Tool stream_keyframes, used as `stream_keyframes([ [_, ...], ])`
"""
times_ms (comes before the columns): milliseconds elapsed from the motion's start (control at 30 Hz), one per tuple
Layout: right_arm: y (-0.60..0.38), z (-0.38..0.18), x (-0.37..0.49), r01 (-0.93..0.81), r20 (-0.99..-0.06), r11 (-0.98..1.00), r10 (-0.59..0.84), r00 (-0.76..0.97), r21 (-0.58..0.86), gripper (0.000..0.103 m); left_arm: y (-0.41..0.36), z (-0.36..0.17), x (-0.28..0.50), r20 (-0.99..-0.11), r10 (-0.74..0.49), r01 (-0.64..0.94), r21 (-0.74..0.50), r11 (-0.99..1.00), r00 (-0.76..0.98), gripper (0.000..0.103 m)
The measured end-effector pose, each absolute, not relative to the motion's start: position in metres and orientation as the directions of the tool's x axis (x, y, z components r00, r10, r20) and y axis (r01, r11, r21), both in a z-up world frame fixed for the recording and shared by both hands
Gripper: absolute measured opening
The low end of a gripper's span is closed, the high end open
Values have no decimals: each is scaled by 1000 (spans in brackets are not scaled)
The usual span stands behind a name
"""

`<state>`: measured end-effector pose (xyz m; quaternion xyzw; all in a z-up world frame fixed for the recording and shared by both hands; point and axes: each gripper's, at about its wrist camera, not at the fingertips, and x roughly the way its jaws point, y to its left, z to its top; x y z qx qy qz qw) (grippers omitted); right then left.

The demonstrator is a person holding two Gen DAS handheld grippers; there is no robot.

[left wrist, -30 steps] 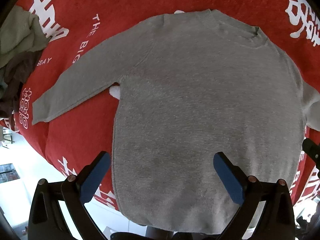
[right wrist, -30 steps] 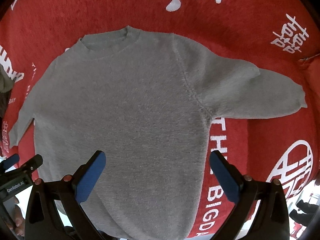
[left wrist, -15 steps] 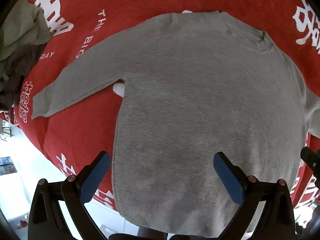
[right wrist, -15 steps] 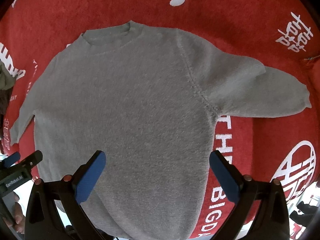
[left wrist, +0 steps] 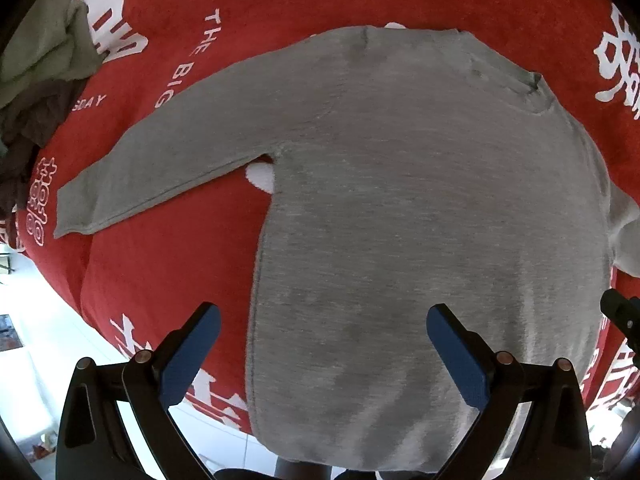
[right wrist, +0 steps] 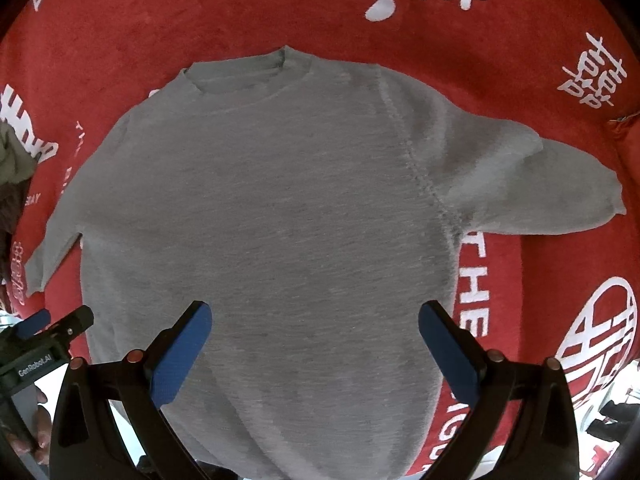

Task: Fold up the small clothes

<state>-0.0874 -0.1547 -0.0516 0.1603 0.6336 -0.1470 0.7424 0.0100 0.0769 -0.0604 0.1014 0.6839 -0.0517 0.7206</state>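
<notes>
A small grey long-sleeved sweater [left wrist: 420, 208] lies flat on a red cloth with white lettering [left wrist: 168, 264], collar away from me, both sleeves spread out. It also shows in the right wrist view [right wrist: 280, 216]. My left gripper [left wrist: 320, 328] is open and empty, hovering above the sweater's lower left hem. My right gripper [right wrist: 316, 332] is open and empty above the lower right part of the body. The left sleeve [left wrist: 168, 160] points left; the right sleeve [right wrist: 540, 188] points right. The left gripper also shows in the right wrist view [right wrist: 40, 332].
A heap of green and dark clothes [left wrist: 40, 80] lies at the far left on the red cloth. The cloth's front edge [left wrist: 100, 320] drops to a white floor [left wrist: 32, 360] just below the sweater's hem.
Both grippers have drifted a little forward and down over the sweater, which sits slightly lower and larger in both views. The jaws stay open; the sweater has not moved.
</notes>
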Motion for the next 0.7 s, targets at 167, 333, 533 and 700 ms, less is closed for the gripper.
stream_keyframes([
  [167, -144, -50, -85, 428, -986, 902, -13, 164, 59, 103, 89, -61, 14, -997, 41, 221, 53, 974, 58, 103],
  [333, -129, -48, -81, 418, -986, 907, -15, 164, 55, 103, 102, -62, 19, -998, 17, 209, 28, 978, 54, 103],
  [533, -102, -48, -68, 384, -986, 921, -4, 168, 62, 103, 126, -65, 28, -999, -3, 182, 7, 983, 54, 103],
  [700, -74, -52, -51, 349, -986, 934, 21, 165, 78, 103, 158, -68, 39, -995, -76, 125, -67, 990, 66, 103],
])
